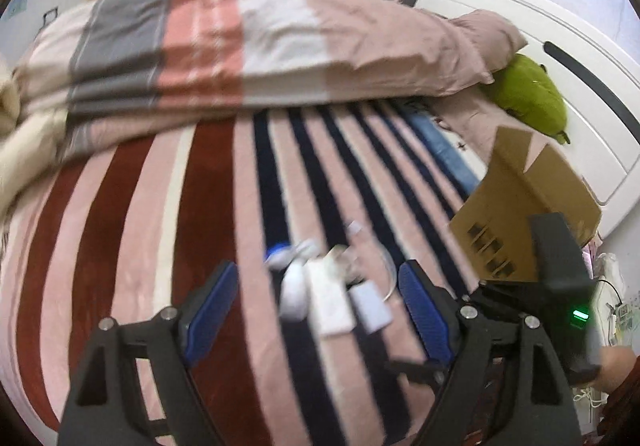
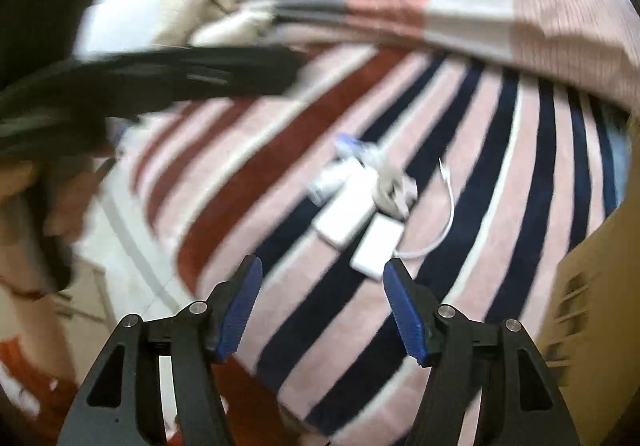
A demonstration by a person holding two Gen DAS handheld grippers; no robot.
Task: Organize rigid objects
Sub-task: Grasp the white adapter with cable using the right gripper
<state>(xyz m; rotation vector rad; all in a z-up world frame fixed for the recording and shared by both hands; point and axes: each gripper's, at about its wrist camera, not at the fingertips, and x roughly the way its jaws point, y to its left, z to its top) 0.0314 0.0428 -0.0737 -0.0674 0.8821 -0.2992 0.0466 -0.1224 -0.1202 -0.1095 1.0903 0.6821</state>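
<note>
A small pile of white rigid objects lies on the striped bed cover: a larger white power bank (image 1: 331,298) (image 2: 346,211), a smaller white box (image 1: 370,304) (image 2: 378,244), an oval white item (image 1: 294,292), a blue-and-white piece (image 1: 278,250) (image 2: 348,145) and a white cable (image 2: 444,213). My left gripper (image 1: 320,310) is open and empty, its blue pads either side of the pile just above it. My right gripper (image 2: 322,304) is open and empty, just short of the smaller box. Both views are blurred.
A cardboard box (image 1: 524,213) (image 2: 592,310) stands at the right of the pile near the white headboard (image 1: 560,85). A folded striped duvet (image 1: 240,41) and a green plush toy (image 1: 528,93) lie further back. The other gripper's black body (image 2: 152,77) crosses the right wrist view.
</note>
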